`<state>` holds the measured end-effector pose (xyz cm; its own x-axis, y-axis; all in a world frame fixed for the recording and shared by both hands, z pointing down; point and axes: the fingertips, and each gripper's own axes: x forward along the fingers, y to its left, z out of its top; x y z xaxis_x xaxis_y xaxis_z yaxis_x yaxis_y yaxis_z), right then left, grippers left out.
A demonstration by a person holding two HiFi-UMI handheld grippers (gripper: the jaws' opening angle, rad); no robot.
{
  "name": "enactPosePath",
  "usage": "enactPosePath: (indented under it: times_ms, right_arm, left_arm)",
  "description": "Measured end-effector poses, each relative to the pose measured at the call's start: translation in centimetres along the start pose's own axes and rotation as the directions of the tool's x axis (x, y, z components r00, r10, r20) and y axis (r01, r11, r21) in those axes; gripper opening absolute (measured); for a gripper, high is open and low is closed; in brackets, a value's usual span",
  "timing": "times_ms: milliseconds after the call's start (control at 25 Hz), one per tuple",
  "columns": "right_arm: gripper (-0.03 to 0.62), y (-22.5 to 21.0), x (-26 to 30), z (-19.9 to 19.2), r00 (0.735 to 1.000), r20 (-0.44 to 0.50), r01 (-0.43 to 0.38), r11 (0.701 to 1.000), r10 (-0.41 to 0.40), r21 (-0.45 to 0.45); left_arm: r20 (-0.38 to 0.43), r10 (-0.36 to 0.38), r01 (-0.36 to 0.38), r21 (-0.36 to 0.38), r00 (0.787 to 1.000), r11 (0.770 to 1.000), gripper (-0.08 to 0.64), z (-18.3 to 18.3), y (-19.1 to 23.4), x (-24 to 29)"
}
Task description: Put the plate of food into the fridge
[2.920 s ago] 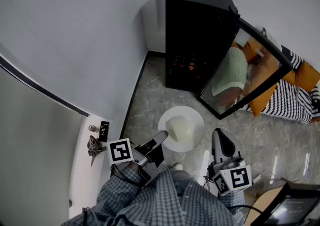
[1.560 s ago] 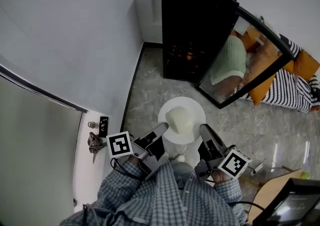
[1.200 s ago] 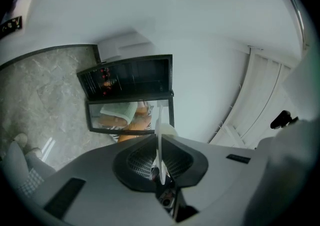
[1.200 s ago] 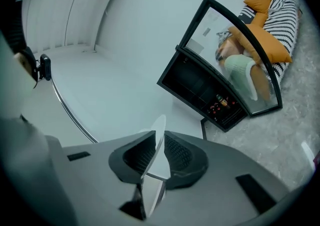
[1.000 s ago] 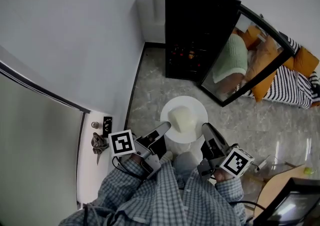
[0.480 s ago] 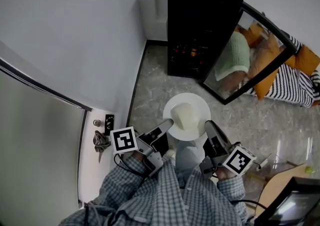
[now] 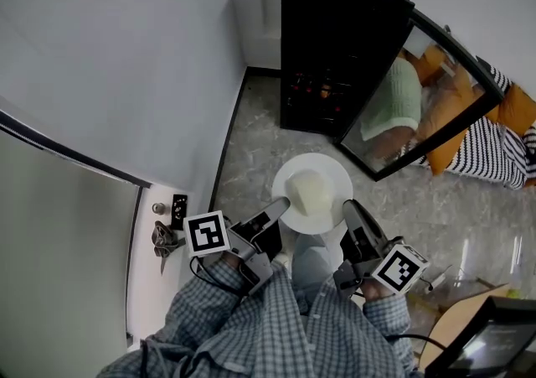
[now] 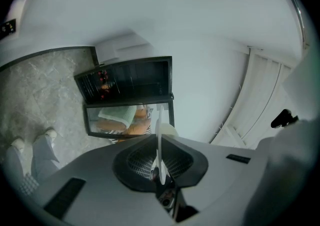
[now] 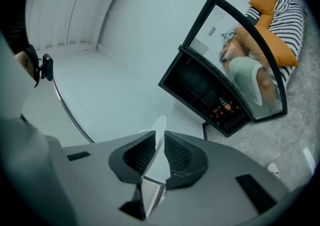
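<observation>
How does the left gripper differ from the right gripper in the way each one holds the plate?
The left gripper clamps the plate at its near-left rim; the right gripper clamps the near-right rim. In its own view, the left gripper's plate edge stands upright; the right gripper's leans. Both are shut on the plate.

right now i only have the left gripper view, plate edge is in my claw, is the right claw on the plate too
Observer: Yes, the right gripper view shows the right claw shut on the plate rim, on the side opposite the left claw.
Operator: where's the food on it
Observer: In the head view a pale mound of food sits at the plate's middle, apart from both claws.
Operator: what's past the open door
Observer: Striped and orange cushions lie beyond the fridge door.
</observation>
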<state>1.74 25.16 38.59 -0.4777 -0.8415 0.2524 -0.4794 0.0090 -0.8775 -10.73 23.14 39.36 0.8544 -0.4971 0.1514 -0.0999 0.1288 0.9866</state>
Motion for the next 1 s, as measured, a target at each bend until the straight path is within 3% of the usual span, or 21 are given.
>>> enactPosePath:
  times_ms: [1000]
  right_arm:
    - [0.060,-5.8,9.1,13.5,0.995,-0.095,-0.041,0.999,0.039,-0.021]
  left_arm:
    - [0.104,0.029,-0.026,-0.036,0.994,0.999,0.020,7.6,-0.8,14.0]
